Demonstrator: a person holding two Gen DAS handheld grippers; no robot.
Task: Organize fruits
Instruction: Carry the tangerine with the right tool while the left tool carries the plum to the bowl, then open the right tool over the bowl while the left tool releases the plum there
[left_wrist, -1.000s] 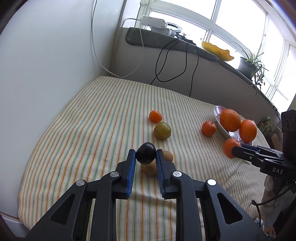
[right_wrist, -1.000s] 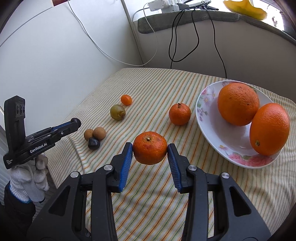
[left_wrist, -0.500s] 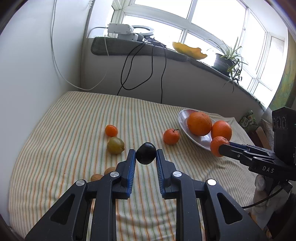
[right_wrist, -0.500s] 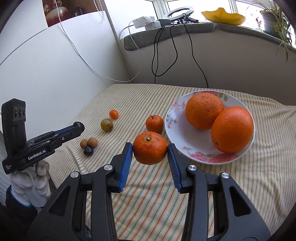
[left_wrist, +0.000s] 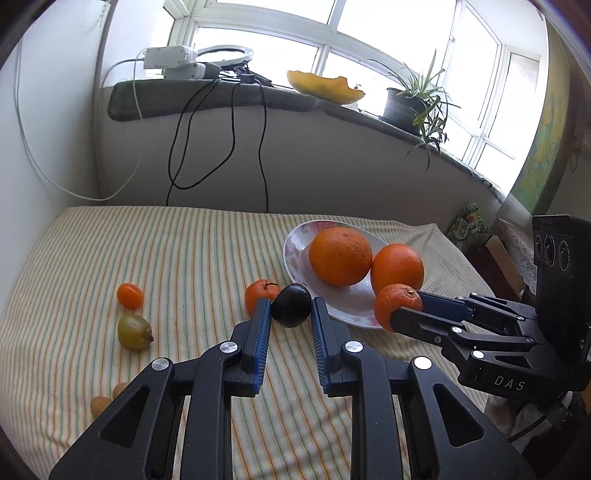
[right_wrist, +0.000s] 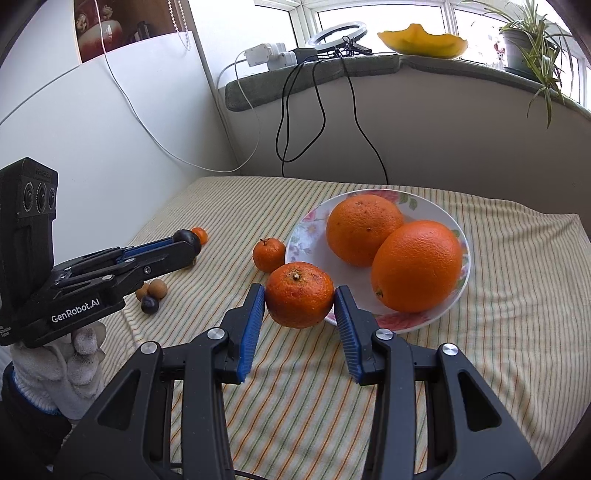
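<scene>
Left gripper (left_wrist: 291, 308): clamped on a small dark fruit (left_wrist: 291, 305), held clear of the cloth at the centre of the left wrist view; in the right wrist view it pokes in from the left edge, the dark fruit at its tip.
Right gripper (right_wrist: 300, 295): clamped on a mandarin (right_wrist: 300, 294), low centre of its own view, just in front of the plate's near rim.
Plate (right_wrist: 460, 236): white with a flower pattern, right of centre on the striped cloth (right_wrist: 517, 295); two big oranges (right_wrist: 364, 229) lie in it, touching each other.
Loose mandarin (right_wrist: 269, 254): on the cloth just left of the plate, stem up.
Small orange fruit (left_wrist: 130, 295): left of centre in the left wrist view, with a greenish fruit (left_wrist: 133, 331) just below it.
Brown fruits (right_wrist: 157, 288): two small ones touching, lower left in the right wrist view, with another dark fruit (right_wrist: 150, 305) against them.
Gloved hand (right_wrist: 70, 365): grips the left tool's handle, lower left corner.
Window sill: a yellow dish (right_wrist: 423, 42) and a potted plant (left_wrist: 404, 107) at the top.
</scene>
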